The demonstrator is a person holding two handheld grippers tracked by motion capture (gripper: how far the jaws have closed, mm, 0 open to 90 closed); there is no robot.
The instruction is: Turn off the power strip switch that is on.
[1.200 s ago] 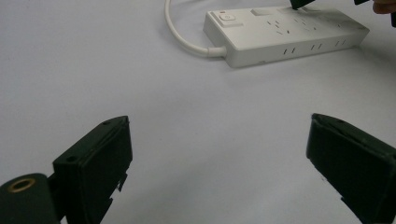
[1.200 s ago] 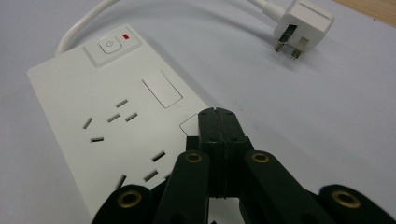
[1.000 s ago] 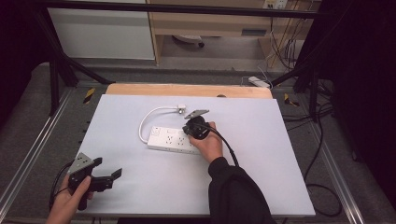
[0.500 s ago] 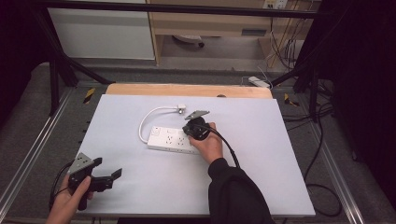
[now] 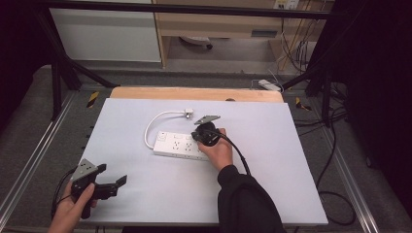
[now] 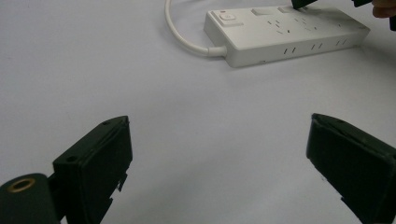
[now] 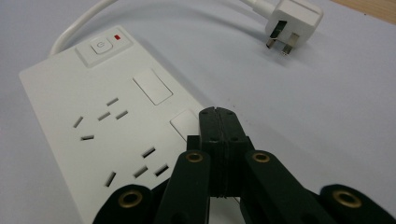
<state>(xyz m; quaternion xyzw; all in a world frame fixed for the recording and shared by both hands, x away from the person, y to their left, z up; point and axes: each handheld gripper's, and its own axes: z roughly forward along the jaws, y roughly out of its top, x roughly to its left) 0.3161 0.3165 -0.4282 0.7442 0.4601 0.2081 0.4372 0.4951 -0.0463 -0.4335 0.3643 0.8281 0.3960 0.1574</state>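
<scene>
A white power strip [image 5: 178, 144] lies flat near the middle of the white table, its cable curving round to a white plug [image 5: 188, 114] that rests loose on the table. My right gripper [image 5: 198, 134] is over the strip's right part, jaws shut with nothing between them. In the right gripper view the closed tips [image 7: 219, 114] sit beside a small white cover panel on the power strip [image 7: 93, 140], with the plug [image 7: 293, 19] lying beyond. My left gripper [image 5: 116, 183] rests at the table's front left, jaws wide apart and empty. The power strip [image 6: 280, 32] lies ahead of the left gripper [image 6: 219, 154].
The white table [image 5: 272, 194] has a wooden strip [image 5: 194, 93] along its far edge. Metal rails run down both sides. Cables and a second power strip [image 5: 269, 85] lie on the floor beyond and to the right.
</scene>
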